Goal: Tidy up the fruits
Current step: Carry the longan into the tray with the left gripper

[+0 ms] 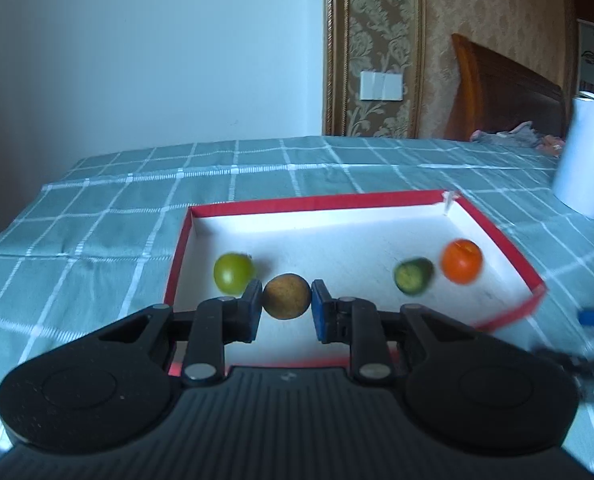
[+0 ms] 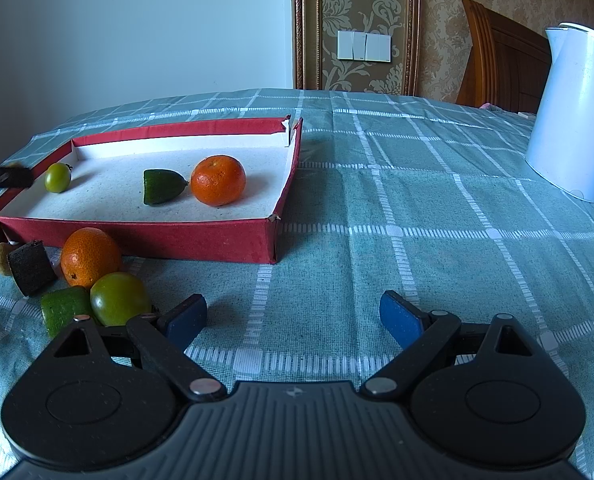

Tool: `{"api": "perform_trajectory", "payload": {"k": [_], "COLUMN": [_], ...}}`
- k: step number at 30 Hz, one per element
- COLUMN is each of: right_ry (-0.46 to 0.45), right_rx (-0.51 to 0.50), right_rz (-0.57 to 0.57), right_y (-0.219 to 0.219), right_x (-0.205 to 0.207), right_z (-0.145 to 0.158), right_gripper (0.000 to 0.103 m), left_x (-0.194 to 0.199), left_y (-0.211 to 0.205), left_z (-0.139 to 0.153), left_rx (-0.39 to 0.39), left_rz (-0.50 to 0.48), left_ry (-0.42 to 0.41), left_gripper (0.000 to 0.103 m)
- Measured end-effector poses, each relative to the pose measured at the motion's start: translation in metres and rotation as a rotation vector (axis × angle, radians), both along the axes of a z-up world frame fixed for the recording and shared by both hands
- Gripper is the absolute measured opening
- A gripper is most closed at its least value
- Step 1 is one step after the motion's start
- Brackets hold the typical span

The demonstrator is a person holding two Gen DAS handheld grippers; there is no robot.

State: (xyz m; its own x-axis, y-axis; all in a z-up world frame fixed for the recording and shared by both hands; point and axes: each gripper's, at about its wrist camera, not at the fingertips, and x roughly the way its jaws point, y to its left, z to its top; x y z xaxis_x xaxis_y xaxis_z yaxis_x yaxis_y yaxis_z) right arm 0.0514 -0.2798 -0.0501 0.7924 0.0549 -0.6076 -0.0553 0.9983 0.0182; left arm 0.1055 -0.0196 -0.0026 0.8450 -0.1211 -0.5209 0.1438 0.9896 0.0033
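left gripper [image 1: 287,304] clamps brown fruit [image 1: 287,296], seemingly over box [image 1: 317,203]; right wrist alone shows loose fruits [image 2: 91,263]

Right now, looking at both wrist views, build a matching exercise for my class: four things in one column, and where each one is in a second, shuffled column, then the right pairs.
Things:
1. brown round fruit
2. green fruit half
3. white kettle
4. dark cylinder piece

Places:
A. standing on the cloth, far right
B. lying inside the red box, beside an orange
C. between the fingers of the left gripper
D. on the cloth outside the box, near its front wall

Pairs: 1-C, 2-B, 3-A, 4-D
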Motion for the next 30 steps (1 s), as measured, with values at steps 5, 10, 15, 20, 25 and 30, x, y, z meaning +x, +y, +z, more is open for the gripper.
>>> {"api": "perform_trajectory", "payload": {"k": [5,10,15,20,25,30], "right_ry": [0.0,0.0,0.0,0.0,0.0,0.001], "right_rx": [0.0,0.0,0.0,0.0,0.0,0.0], "right_rz": [0.0,0.0,0.0,0.0,0.0,0.0], "right_y": [0.0,0.0,0.0,0.0,0.0,0.0], "right_x": [0.0,0.0,0.0,0.0,0.0,0.0], "right_z": [0.0,0.0,0.0,0.0,0.0,0.0], "right_gripper": [0.094,0.094,0.094,0.094,0.094,0.094], "left_x": [0.04,0.065,0.075,0.081,0.086,0.085], "left_y": [-0.002,-0.007,-0.016,-0.024,-0.019,-0.017], "left_z": [-0.004,-0.013,-0.016,-0.025,-0.033,-0.035], "left_rx": [0.017,0.035,0.05,0.074,0.05,0.057], "left_rz": [0.036,0.05,0.05,0.039,0.045,0.049], "left_ry": [0.034,0.059,0.055,0.073,0.123,0.111], "left_gripper": [0.023,0.023,0.023,0.023,0.023,0.025]}}
